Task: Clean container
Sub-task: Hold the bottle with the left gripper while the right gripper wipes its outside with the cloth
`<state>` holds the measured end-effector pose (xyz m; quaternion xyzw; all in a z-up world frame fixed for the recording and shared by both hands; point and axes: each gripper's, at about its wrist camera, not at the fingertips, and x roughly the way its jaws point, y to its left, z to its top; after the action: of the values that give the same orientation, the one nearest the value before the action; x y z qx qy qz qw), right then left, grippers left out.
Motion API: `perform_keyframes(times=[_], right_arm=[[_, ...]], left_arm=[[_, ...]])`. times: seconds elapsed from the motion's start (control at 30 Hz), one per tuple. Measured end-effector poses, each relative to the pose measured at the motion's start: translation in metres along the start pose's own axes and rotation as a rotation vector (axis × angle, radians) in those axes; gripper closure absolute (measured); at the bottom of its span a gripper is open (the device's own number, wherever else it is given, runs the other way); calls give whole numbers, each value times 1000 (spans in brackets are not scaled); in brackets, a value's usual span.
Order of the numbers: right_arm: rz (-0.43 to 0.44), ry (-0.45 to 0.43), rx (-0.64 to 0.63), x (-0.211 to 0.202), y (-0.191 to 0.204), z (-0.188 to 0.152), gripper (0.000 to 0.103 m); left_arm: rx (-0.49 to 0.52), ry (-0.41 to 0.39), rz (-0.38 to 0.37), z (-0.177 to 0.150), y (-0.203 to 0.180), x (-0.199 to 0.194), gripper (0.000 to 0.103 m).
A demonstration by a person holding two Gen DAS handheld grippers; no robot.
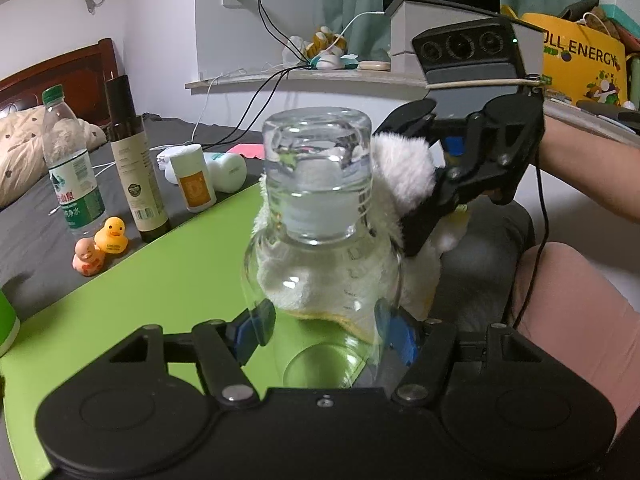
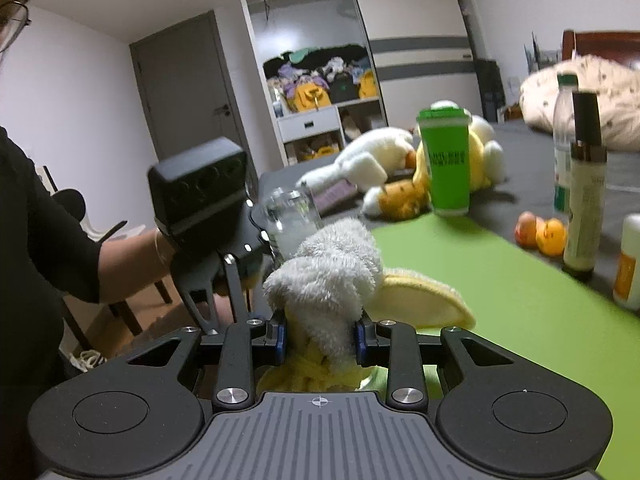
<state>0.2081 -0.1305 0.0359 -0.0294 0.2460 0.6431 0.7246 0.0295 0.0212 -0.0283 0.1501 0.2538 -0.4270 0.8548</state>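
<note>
My left gripper (image 1: 324, 332) is shut on a clear glass bottle (image 1: 320, 216), holding it by its lower body above the green mat (image 1: 152, 292). My right gripper (image 2: 320, 340) is shut on a white and yellow fluffy cloth (image 2: 328, 272). In the left wrist view the cloth (image 1: 404, 172) presses against the bottle's far right side, with the right gripper (image 1: 424, 216) behind it. In the right wrist view the bottle (image 2: 290, 216) shows just beyond the cloth, next to the left gripper's body.
On the left stand a water bottle (image 1: 72, 172), a dark tall bottle (image 1: 134, 160), a white pill bottle (image 1: 192, 180) and two rubber ducks (image 1: 102, 244). A green cup (image 2: 446, 160) and plush toys (image 2: 400, 164) sit at the mat's far end.
</note>
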Motion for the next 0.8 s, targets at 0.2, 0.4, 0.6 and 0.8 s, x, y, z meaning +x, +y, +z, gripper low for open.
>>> perform_keyframes(times=[0.2,0.4,0.6,0.8], right_arm=[[-3,52,35,6,-14,-8,72],[-69,128,46,23,-21,-19,72],[-100,138,49,31,-15,-30,72],[-155,118,16,23,3,-34,72]], left_arm=[[-23,-6,25,-1,-4,-3,39],[-57,-21,68,-3,-10,-8,39],[-116,-30,107,-4,-12,-9,39],[-139,-30,139,-4,-14,-9,39]])
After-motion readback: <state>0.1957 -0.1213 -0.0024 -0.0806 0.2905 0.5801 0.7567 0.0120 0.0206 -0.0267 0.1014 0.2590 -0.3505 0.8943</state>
